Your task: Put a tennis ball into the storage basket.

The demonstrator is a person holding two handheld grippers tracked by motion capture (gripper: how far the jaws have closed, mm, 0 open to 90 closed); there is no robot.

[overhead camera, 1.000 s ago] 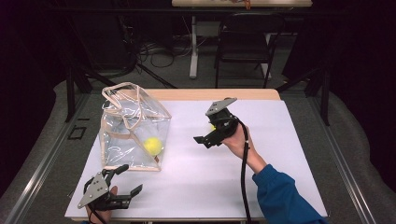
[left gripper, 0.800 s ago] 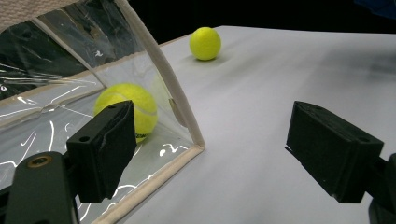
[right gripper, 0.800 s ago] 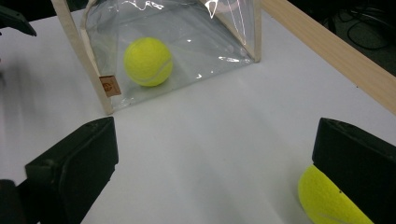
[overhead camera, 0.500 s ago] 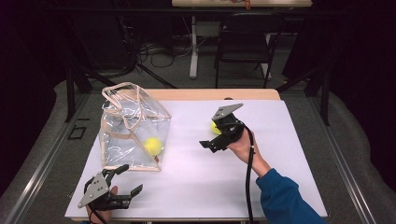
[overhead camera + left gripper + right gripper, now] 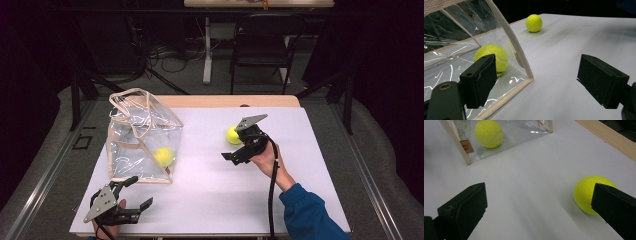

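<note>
High view, bag (image 5: 142,140) well left of ball (image 5: 232,135)

One ball (image 5: 163,156) in bag (image 5: 131,131), left; other ball (image 5: 232,135) on table (image 5: 200,200), right.

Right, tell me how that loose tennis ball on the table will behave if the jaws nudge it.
The loose tennis ball is round on a flat white table, so it probably rolls away. Its fuzzy felt likely grips the open right hand-held gripper well.

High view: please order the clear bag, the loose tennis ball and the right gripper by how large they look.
1. Clear bag, plainly largest.
2. Right gripper, held above the table, so nearer the camera.
3. Loose tennis ball, partly hidden behind that gripper.
</note>
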